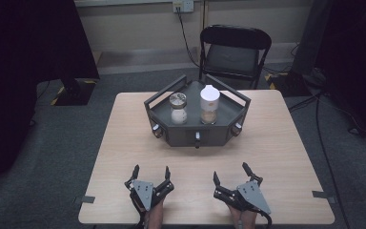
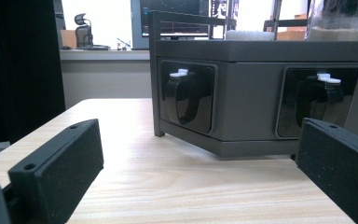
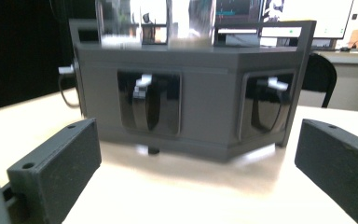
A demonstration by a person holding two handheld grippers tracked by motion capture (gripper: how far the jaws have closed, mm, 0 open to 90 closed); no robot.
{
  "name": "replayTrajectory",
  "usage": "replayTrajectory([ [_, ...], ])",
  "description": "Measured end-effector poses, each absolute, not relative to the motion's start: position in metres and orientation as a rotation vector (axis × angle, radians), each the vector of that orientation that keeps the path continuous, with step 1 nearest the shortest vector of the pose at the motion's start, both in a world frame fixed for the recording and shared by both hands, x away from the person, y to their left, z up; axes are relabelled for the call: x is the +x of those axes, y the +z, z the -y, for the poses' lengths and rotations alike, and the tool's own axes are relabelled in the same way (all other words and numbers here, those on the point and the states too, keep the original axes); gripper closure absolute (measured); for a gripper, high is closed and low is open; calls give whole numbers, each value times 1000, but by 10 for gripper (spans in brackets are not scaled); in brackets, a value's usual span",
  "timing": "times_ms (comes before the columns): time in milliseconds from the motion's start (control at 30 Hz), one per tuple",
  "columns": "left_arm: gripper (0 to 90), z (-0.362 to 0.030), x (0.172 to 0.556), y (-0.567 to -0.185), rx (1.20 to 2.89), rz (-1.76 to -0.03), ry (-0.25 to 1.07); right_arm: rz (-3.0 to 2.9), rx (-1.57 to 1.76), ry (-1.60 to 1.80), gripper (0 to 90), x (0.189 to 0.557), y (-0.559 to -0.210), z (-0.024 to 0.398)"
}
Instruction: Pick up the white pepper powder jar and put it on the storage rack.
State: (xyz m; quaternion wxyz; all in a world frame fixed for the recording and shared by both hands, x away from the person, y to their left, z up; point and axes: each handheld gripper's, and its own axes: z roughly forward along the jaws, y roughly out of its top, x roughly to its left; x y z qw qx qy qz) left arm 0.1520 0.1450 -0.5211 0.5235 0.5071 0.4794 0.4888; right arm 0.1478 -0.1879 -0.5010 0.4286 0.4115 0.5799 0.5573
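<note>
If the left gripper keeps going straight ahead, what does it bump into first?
Probably the grey tray's front wall. The left gripper is open, with bare table ahead until the tray; exact depth is hard to judge.

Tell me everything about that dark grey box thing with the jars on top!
The dark grey angular tray-box looks like metal or hard plastic and sits flat near the far middle of the light wooden table. Thin rails rim its top. Its slanted front faces carry recessed panels with dark round knobs bearing small white tabs. Two clear jars stand upright on it: a metal-lidded one and a white-capped one. Neither gripper touches it.
</note>
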Motion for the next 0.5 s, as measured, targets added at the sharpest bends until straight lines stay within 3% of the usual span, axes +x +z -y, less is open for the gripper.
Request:
replayTrajectory([
  [500, 1, -145, 152, -521, 1214, -1148, 1170, -1426, 1034, 1391, 0, 146, -513, 185],
])
